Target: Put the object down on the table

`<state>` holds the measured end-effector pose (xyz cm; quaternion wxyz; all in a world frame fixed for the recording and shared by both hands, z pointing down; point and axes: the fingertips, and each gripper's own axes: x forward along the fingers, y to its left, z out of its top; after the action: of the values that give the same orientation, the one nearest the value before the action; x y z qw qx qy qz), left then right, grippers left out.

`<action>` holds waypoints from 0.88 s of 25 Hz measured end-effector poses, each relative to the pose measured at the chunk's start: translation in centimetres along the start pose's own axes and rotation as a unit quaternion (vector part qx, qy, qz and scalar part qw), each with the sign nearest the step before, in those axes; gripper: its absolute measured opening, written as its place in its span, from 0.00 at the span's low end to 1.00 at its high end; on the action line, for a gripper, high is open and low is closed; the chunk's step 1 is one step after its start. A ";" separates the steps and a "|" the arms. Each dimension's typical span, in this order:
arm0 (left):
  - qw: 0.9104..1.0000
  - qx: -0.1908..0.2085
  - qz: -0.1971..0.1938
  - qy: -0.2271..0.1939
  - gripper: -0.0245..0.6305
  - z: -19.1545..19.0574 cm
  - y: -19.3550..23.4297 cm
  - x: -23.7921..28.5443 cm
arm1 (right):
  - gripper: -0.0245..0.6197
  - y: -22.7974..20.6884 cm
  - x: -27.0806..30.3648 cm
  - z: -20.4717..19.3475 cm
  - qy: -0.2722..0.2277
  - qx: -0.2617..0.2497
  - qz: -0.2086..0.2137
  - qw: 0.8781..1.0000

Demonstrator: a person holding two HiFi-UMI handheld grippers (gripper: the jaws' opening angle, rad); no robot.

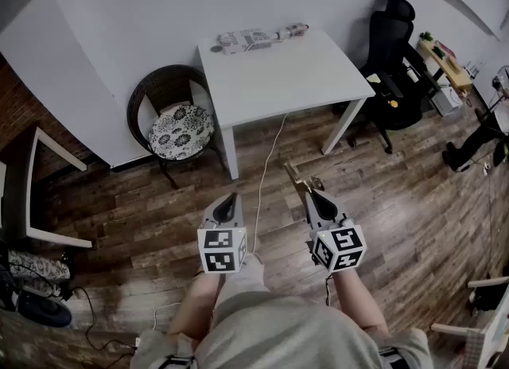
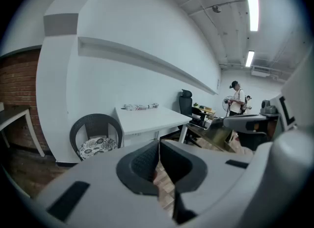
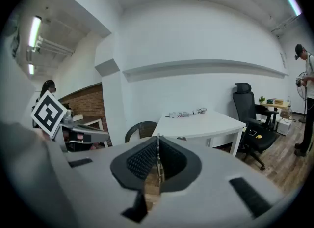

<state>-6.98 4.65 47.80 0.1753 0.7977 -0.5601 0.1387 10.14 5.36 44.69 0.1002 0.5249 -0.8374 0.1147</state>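
Nearest: L tongs point(image 2: 158, 148) are pressed together w/ nothing between them, only wood floor point(image 1: 382, 200) seen through the slot below. They're held low in front of the person's legs. R tongs point(image 3: 157, 154) are beside them, pinching a thin tan flat piece point(image 1: 294, 175). It's edge-on in the right gripper view, so only a narrow line shows betw. the pads. In the head view it sticks out fwd past the tips, over the floor. What it is exactly: can't tell.

So the piece is in the air, well short of the tabletop point(image 1: 278, 77), and nothing is set down yet. Step in hand, as I read it: carry it over & lower it.

To do it well:
- **Walk in first.** A white cable point(image 1: 266, 161) runs across the floor toward the table, so mind the feet.
- **Approach.** A chair w/ patterned cushion point(image 1: 179, 129) stands at the table's left and a black office chair point(image 1: 394, 57) at its right, so front-centre looks the free way in.
- **Spot.** The bare white middle is prob. best. A patterned bundle point(image 1: 258, 38) lies along the far edge by the wall; keep away from it.
- **Release.** Turn the wrist so the piece goes flat side down, and touch the surface before spreading the R tongs, else a thin light piece may drop & skid.
- **L tongs.** Not needed; keep them clear.
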 end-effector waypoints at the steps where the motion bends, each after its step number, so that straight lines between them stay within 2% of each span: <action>1: 1.000 -0.007 0.000 -0.002 0.05 -1.2 -1.8 -1.8 | 0.06 0.4 -2.3 -0.7 -0.002 -0.003 0.003 1.000; 5: 1.000 -0.022 0.003 -0.008 0.05 -5.1 -8.1 -8.5 | 0.06 1.6 -10.5 -3.0 -0.010 -0.002 0.012 1.000; 9: 1.000 -0.020 0.011 -0.012 0.05 -7.1 -11.8 -13.9 | 0.06 2.7 -16.6 -4.2 -0.022 0.006 0.014 1.000; 14: 1.000 -0.017 0.020 -0.014 0.05 -8.4 -13.1 -17.7 | 0.06 4.3 -20.6 -4.7 -0.031 0.003 0.017 0.999; 22: 0.999 -0.009 0.020 -0.023 0.05 -8.3 -14.1 -18.6 | 0.06 3.8 -22.5 -4.8 -0.045 0.008 0.011 0.999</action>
<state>-0.11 28.41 45.77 0.1661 0.7876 -0.5813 0.1188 16.57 27.70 42.43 0.0574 0.5213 -0.8457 0.0986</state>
